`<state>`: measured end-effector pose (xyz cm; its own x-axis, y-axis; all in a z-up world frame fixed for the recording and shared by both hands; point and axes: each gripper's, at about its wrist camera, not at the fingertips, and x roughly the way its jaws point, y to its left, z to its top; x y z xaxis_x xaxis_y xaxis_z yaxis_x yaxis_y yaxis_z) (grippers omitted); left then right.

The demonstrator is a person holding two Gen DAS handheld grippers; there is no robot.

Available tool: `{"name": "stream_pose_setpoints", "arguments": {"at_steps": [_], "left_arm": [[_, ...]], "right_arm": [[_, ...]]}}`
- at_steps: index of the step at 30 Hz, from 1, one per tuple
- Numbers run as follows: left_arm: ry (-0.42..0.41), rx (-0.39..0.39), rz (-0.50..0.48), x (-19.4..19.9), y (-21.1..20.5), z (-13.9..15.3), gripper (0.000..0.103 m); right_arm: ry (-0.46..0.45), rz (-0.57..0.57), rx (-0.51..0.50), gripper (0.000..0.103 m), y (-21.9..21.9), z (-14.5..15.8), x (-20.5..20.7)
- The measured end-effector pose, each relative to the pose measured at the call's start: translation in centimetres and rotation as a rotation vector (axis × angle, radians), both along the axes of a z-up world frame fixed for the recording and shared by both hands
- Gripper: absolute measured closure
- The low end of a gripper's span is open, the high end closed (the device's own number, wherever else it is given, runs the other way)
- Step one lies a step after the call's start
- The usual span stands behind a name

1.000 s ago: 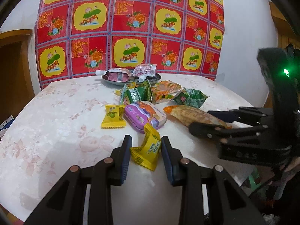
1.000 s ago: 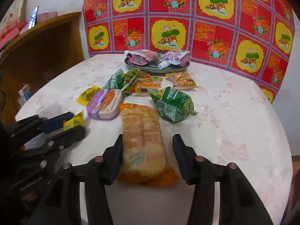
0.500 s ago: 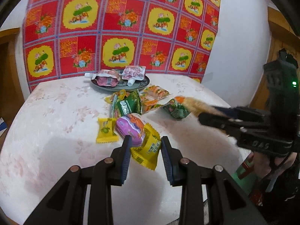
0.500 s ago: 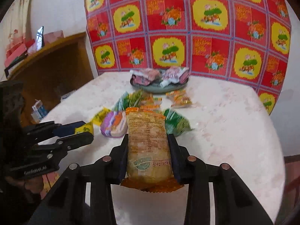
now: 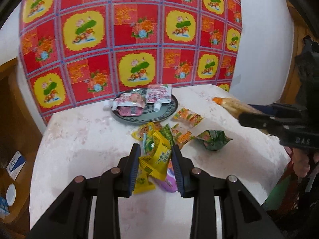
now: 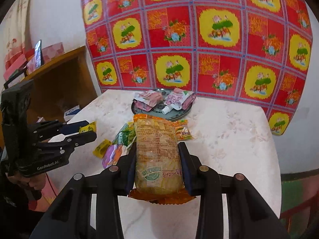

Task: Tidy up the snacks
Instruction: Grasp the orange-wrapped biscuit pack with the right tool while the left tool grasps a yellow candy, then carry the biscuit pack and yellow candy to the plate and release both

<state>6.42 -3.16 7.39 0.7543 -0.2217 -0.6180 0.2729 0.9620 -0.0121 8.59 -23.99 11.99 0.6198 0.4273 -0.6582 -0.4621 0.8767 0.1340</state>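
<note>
My left gripper (image 5: 155, 163) pinches a small yellow candy (image 5: 159, 159), low in the frame. My right gripper (image 6: 157, 167) squeezes the long pack (image 6: 157, 155) at its middle. Both seem light and crinkly; the pack's soft filling may crush easily.

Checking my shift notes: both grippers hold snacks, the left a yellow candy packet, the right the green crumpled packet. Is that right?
Not quite. The right gripper holds the long orange-ended noodle packet, as the right wrist view shows; the green crumpled packet lies on the table. The left gripper does hold a yellow candy packet.
</note>
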Motion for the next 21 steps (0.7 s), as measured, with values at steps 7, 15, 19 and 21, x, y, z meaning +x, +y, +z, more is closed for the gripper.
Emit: {"name": "stream_pose_setpoints", "arguments": {"at_steps": [7, 15, 19, 21], "left_arm": [[0.069, 0.058, 0.005, 3.0, -1.1, -1.5, 0.070], [0.103, 0.065, 0.038, 6.2, 0.4, -1.2, 0.070], [0.080, 0.044, 0.030, 7.9, 1.1, -0.6, 0.070], [0.085, 0.005, 0.024, 9.2, 1.6, -0.4, 0.070]], "right_arm": [[0.054, 0.027, -0.066, 0.064, 1.0, -1.4, 3.2], [0.050, 0.084, -0.141, 0.064, 3.0, -1.6, 5.3], [0.050, 0.096, -0.162, 0.064, 4.0, -1.5, 6.6], [0.053, 0.098, -0.164, 0.064, 4.5, -1.4, 7.6]]}}
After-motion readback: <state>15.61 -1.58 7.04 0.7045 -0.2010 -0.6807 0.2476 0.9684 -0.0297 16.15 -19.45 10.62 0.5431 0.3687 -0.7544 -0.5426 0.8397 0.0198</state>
